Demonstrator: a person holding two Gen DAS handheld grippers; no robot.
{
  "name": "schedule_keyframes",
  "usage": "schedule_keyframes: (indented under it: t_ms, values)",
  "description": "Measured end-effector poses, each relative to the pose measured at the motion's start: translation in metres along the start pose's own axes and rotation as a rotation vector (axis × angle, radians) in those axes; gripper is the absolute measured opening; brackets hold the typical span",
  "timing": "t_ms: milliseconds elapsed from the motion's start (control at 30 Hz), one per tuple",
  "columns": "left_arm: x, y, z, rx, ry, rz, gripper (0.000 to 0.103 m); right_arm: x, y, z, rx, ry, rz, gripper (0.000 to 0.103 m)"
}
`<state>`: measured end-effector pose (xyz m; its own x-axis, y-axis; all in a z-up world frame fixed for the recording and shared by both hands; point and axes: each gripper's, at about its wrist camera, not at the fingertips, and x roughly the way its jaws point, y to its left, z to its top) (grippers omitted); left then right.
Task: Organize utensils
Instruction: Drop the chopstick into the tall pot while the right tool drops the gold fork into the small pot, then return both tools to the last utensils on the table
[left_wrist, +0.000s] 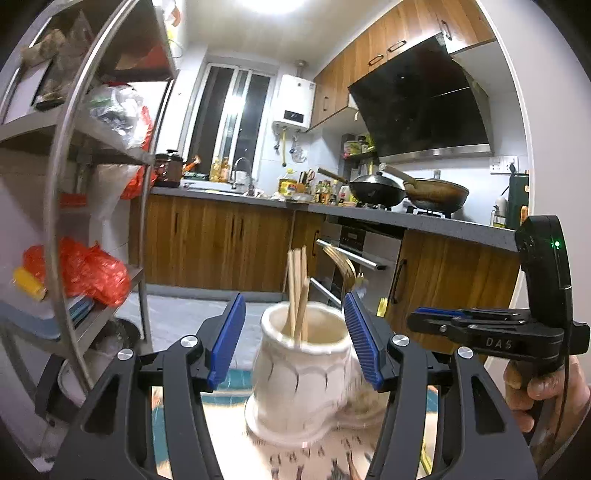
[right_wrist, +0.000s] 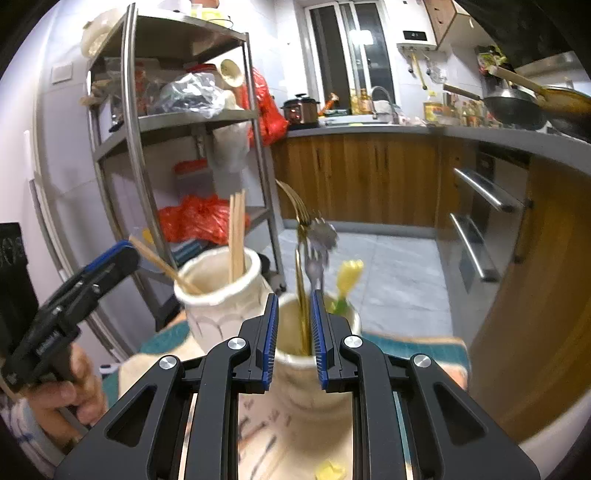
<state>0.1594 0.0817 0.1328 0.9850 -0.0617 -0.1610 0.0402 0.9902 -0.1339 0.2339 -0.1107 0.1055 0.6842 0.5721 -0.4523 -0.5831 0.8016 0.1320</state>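
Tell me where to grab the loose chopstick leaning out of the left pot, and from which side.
Grip the loose chopstick on its bare upper stretch, above the left pot rim, coming from above with the pads either side of its width. It slants up and left, away from the upright chopsticks, so that stretch probably has the most room.

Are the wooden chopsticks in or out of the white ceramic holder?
In. The wooden chopsticks stand with lower ends inside the white ceramic holder, tops poking above its rim; the right wrist view shows the same.
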Motion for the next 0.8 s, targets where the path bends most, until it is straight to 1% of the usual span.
schedule_keyframes:
  t_ms: [133, 200, 267, 400, 500, 567, 600, 633, 733, 800]
  values:
    - [-0.013, 0.002, -0.012, -0.028, 0.048, 0.016, 0.056, -0.007, -0.008, -0.016, 0.020, 0.044, -0.021, 0.022]
    - [-0.015, 0.000, -0.019, -0.032, 0.084, 0.020, 0.056, -0.006, -0.012, -0.028, 0.038, 0.080, -0.031, 0.024]
    - [-0.014, -0.003, -0.028, -0.043, 0.130, 0.007, 0.055, -0.005, -0.016, -0.041, 0.054, 0.115, -0.035, 0.025]
    - [-0.009, -0.018, -0.049, -0.034, 0.219, -0.006, 0.054, 0.002, -0.017, -0.071, 0.077, 0.208, -0.046, 0.025]
    - [-0.002, -0.039, -0.066, -0.004, 0.295, -0.022, 0.053, 0.007, -0.014, -0.089, 0.085, 0.262, -0.041, 0.027]
    - [0.003, -0.052, -0.077, 0.021, 0.345, -0.034, 0.049, 0.009, -0.013, -0.098, 0.089, 0.292, -0.040, 0.029]
    - [0.005, -0.058, -0.082, 0.032, 0.373, -0.040, 0.043, 0.011, -0.012, -0.103, 0.091, 0.310, -0.036, 0.030]
    - [0.008, -0.064, -0.088, 0.040, 0.410, -0.051, 0.040, 0.012, -0.011, -0.107, 0.090, 0.323, -0.034, 0.032]
    - [0.012, -0.078, -0.104, 0.068, 0.482, -0.065, 0.037, 0.014, -0.005, -0.117, 0.078, 0.366, -0.033, 0.039]
    - [0.016, -0.086, -0.115, 0.090, 0.536, -0.085, 0.036, 0.016, -0.003, -0.123, 0.069, 0.388, -0.029, 0.042]
